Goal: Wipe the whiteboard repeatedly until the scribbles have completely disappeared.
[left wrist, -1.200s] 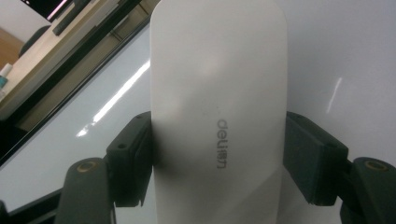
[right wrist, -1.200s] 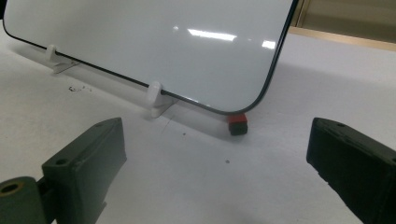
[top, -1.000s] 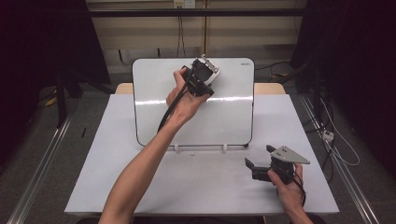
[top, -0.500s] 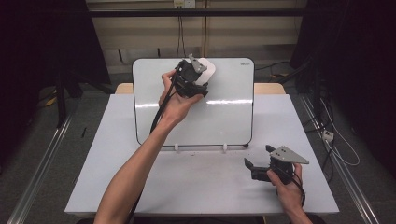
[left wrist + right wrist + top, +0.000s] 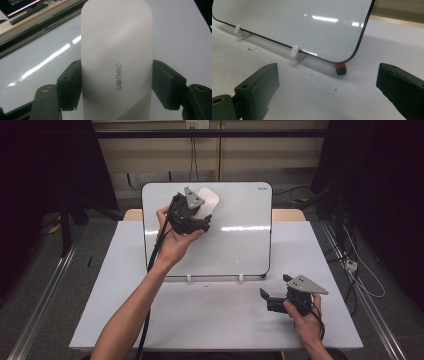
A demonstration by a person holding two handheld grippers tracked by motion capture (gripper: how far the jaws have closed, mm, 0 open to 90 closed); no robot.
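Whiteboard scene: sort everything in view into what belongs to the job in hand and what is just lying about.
In use:
- whiteboard eraser, clamped in the left tool
- whiteboard, which the eraser is held against

Lying about:
- right tool, jaws open, resting on the table
- small red and black piece by the board's lower corner

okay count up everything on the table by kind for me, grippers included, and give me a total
Whiteboards: 1, the whiteboard propped on the table.
Erasers: 1, the white eraser clamped in the left gripper against the board.
White support clips: 2, first clip and second clip at the board's lower edge.
Small red and black pieces: 1, the red and black piece by the board's corner.
Grippers: 2, with the right gripper open.
Total: 7
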